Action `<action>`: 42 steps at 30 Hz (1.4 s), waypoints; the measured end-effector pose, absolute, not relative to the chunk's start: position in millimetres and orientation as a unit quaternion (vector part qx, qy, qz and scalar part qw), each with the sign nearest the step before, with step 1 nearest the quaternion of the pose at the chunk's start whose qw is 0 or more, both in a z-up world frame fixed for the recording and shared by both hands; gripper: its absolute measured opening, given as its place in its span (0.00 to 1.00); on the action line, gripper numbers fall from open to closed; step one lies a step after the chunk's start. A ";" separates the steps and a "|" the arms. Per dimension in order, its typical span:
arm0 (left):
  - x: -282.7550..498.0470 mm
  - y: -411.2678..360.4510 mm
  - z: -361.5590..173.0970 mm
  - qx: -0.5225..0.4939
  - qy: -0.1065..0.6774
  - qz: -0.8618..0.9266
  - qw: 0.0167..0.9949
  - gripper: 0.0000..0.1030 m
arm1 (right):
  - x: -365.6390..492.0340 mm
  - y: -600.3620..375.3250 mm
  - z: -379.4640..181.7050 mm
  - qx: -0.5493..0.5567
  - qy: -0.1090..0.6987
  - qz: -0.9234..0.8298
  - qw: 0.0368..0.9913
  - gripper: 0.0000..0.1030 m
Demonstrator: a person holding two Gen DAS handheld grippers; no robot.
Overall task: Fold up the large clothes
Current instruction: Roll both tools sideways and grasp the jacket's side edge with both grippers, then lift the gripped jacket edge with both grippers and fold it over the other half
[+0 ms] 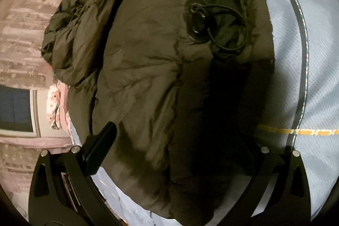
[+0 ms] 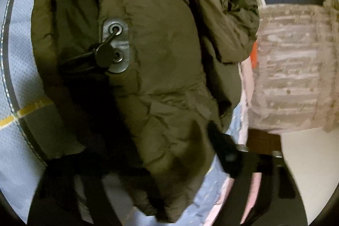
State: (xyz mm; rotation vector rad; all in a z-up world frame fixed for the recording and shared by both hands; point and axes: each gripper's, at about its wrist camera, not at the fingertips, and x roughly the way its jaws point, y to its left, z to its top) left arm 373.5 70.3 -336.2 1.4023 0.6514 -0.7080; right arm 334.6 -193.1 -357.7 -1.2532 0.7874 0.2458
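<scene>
While both claws straddle the hem of the olive-green puffy quilted jacket [image 1: 148, 69], which lies on the pale blue mesh bed cover [image 1: 317, 56], neither has a sure bite. The left claw [image 1: 180, 141] stands wide, padding bulging between its fingers; one finger is lost in shadow. The right claw [image 2: 148, 141] is partway closed around a thick fold, though whether its pads actually press I cannot tell. Slick, springy filling could squirt out as the jaws squeeze. Just ahead of each claw, the black elastic drawcord [image 1: 228, 29] with its round black toggle [image 2: 104, 56] could snag a finger and drag the hem crooked.
</scene>
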 end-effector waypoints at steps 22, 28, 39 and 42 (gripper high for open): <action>438.5 74.4 -207.9 0.409 0.246 -0.195 0.857 0.11 | 368.1 -204.7 -231.0 -0.407 0.285 0.031 0.867 0.08; 536.4 60.5 -157.1 0.350 0.239 -0.143 0.894 0.16 | 445.4 -206.7 -179.1 -0.368 0.243 0.011 0.898 0.08; 728.8 39.3 -205.3 0.360 0.322 -0.066 0.873 0.41 | 671.2 -204.3 -205.0 -0.325 0.296 -0.020 0.898 0.09; 756.9 39.2 -231.1 0.361 0.335 -0.057 0.869 0.48 | 715.0 -204.9 -238.8 -0.334 0.316 -0.031 0.887 0.15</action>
